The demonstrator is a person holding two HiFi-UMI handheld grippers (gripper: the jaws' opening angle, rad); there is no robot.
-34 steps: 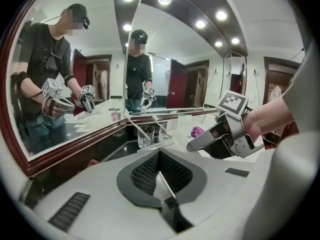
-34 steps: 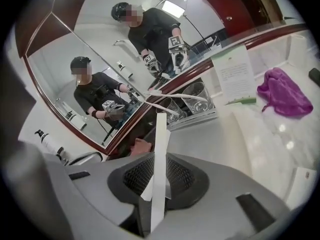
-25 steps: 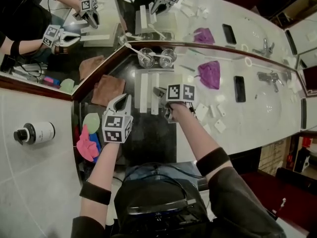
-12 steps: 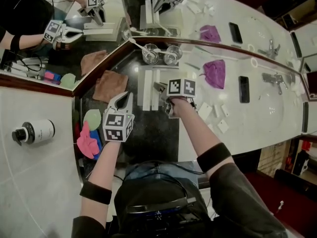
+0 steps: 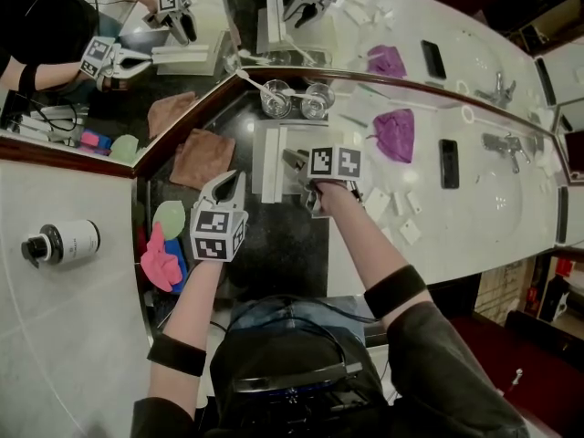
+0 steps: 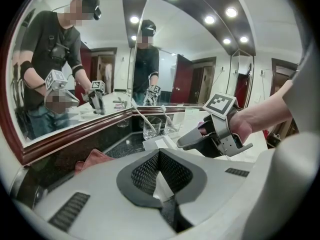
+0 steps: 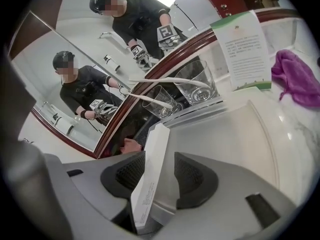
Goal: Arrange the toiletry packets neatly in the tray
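Note:
A white tray [image 5: 306, 140] sits on the dark counter below the mirror, with long white packets [image 5: 271, 164] lying along its left side. My right gripper [image 5: 294, 164] is at the tray. In the right gripper view a long white box packet [image 7: 150, 174] stands between the jaws of my right gripper [image 7: 162, 171] over the tray [image 7: 235, 129]. It leans on the left pad, and the right pad is clear of it. These jaws have just been opening. My left gripper [image 5: 230, 185] hovers left of the tray, shut [image 6: 165, 201]. A white sliver shows behind its pads.
Two glasses [image 5: 276, 100] with toothbrushes stand behind the tray. A brown cloth [image 5: 201, 158] lies to the left, with green and pink items [image 5: 164, 245] nearer. Small white packets [image 5: 406, 233], a purple cloth [image 5: 391, 135] and a phone [image 5: 447, 162] lie to the right. A bottle [image 5: 64, 243] is at far left.
Both grippers stay about where they were. The right one keeps at the tray's left side. Only the view has shifted slightly.

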